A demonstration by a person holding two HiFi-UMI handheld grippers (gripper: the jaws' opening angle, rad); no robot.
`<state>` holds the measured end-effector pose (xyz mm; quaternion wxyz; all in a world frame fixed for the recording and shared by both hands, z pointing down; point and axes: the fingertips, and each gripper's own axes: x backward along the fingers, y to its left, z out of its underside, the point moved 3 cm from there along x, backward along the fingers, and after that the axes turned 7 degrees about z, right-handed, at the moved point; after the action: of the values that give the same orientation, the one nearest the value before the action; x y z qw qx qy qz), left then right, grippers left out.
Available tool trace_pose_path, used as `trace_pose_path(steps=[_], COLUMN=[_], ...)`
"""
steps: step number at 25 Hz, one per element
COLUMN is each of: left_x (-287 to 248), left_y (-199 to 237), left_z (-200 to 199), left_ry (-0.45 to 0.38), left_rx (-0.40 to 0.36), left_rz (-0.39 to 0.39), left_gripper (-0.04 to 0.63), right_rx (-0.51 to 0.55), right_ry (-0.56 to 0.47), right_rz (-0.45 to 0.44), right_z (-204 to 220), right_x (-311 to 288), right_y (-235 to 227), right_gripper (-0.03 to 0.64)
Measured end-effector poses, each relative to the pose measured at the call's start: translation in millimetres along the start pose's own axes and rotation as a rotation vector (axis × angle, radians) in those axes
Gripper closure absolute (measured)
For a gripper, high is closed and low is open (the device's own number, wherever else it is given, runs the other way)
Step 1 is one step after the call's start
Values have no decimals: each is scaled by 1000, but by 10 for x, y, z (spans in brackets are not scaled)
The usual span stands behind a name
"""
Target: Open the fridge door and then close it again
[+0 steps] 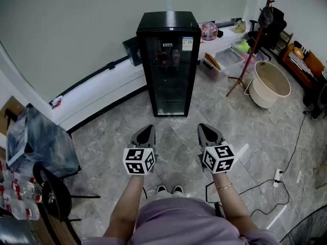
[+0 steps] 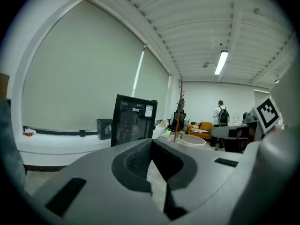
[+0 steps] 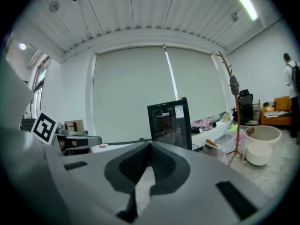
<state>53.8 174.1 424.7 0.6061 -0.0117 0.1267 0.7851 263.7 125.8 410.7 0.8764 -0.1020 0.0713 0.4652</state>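
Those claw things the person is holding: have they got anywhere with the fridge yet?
Done: nothing that shows. The black glass-door fridge stands with its door shut. In hand: nothing. The left claw and right claw are both shut and empty, held over the tiled floor well short of the fridge. Left: probably everything, meaning reaching the door, opening it and closing it.

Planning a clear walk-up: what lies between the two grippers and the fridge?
Only bare tiled floor separates the left gripper and right gripper from the fridge, as the head view shows.
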Motion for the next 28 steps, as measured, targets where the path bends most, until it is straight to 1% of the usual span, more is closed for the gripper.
trace_pose_path(steps=[6,11,14,17,18,22,28], left_x=[-44,-83,-100,-95,-91,-96,-253], left_y=[-77,-116,-116,-76,-61,33,339], left_z=[-3,-27,-30,-21,-10,33,52], left_ry=[-3,-16,-22,-19,-16,0,14], left_rx=[-9,-15,-13,-14,-16,-16,-6], left_rz=[-10,-14,-23,-44,-52,-74,-91], left_gripper=[592,592,587,521,503,423,380], right_rx=[23,17,13,22,23,8,1], right_ry=[-4,-13,-28,-32,-32,-25,-16], right_rz=[-15,-37,-34,-21,-21,-22,-38], right_z=[2,-11,-31,-26,-17,10,-28], right_x=[45,26,18,3,-4,-103,-456], right_y=[-42,-72,-104,-138,-147,-177,-134], right_gripper=[614,614,614,609,601,492,399])
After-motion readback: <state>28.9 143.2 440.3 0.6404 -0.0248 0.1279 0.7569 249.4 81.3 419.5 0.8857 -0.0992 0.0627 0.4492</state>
